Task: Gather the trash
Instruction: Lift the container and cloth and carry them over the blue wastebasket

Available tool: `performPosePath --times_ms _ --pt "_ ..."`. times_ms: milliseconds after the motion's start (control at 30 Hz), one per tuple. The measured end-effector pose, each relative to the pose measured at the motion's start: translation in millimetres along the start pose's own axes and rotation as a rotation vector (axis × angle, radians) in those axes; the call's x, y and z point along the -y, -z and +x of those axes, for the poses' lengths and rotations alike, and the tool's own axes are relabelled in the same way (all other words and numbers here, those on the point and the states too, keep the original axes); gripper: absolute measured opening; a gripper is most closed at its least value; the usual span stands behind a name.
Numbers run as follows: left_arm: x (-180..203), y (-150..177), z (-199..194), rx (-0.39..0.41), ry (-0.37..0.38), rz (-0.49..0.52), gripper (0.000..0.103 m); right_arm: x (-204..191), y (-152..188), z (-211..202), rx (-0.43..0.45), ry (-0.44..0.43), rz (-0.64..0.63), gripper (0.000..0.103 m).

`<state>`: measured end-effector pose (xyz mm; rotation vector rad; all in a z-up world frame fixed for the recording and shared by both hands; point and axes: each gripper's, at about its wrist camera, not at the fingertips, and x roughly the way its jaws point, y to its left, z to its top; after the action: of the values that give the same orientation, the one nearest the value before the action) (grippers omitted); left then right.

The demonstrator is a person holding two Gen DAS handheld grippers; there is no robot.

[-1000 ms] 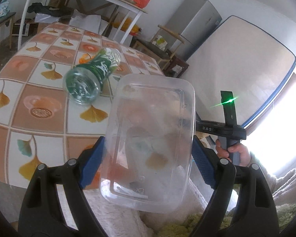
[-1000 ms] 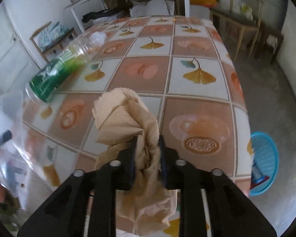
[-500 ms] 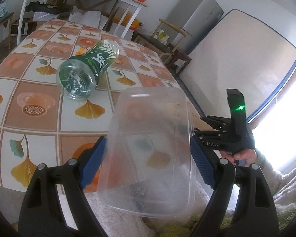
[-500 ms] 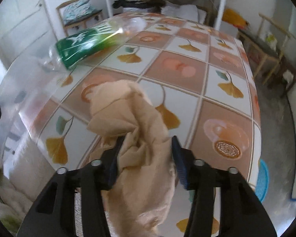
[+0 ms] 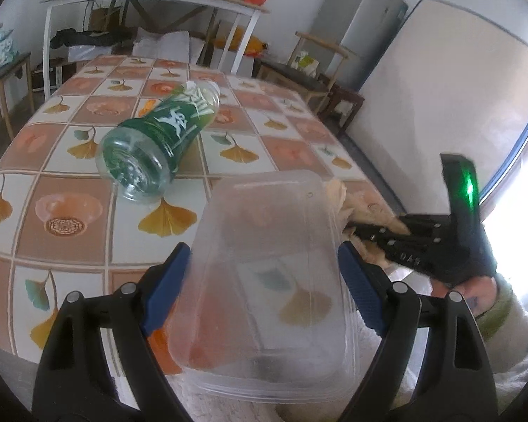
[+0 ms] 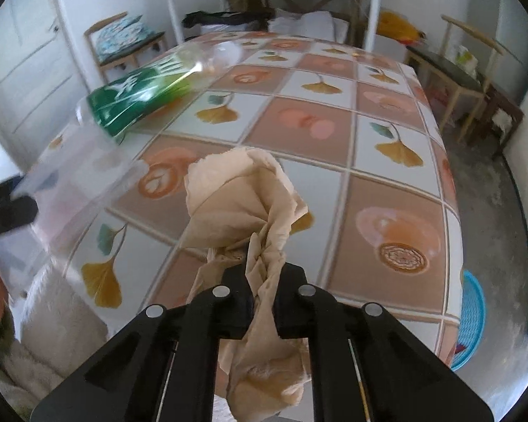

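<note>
left wrist view: a clear plastic tub [image 5: 271,267] is gripped across its width by the left gripper [image 5: 264,270], both blue pads pressed against its sides, over the near edge of the tiled table [image 5: 70,239]. a green bottle [image 5: 158,140] is seen lying on its side on the table, beyond the tub, base toward the camera. just right of the tub, the right gripper [image 5: 362,228] is seen with tan paper at its tip. right wrist view: a crumpled tan paper napkin [image 6: 243,211] is pinched by the right gripper [image 6: 264,277], whose jaws have just been closing onto it; the tub [image 6: 74,183] is seen to the left of it
</note>
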<state>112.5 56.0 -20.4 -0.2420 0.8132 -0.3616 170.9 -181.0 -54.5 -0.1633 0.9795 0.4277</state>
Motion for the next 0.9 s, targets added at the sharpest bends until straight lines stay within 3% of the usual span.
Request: performPosePath --times_ms 400,700,900 --pt "11.5 2.4 30.2 -0.152 -0.128 0.05 0.086 12.3 0.6 1.9 0.018 -0.043 0.053 0.008" --pt "19.4 1.0 27.3 -0.16 -0.166 0.042 0.083 34.4 2.5 -4.6 0.072 -0.134 0.159 0.007" --pt "38.6 -8.0 21.1 -0.135 -0.148 0.047 0.082 62.0 4.9 -34.7 0.152 -0.159 0.231 0.007"
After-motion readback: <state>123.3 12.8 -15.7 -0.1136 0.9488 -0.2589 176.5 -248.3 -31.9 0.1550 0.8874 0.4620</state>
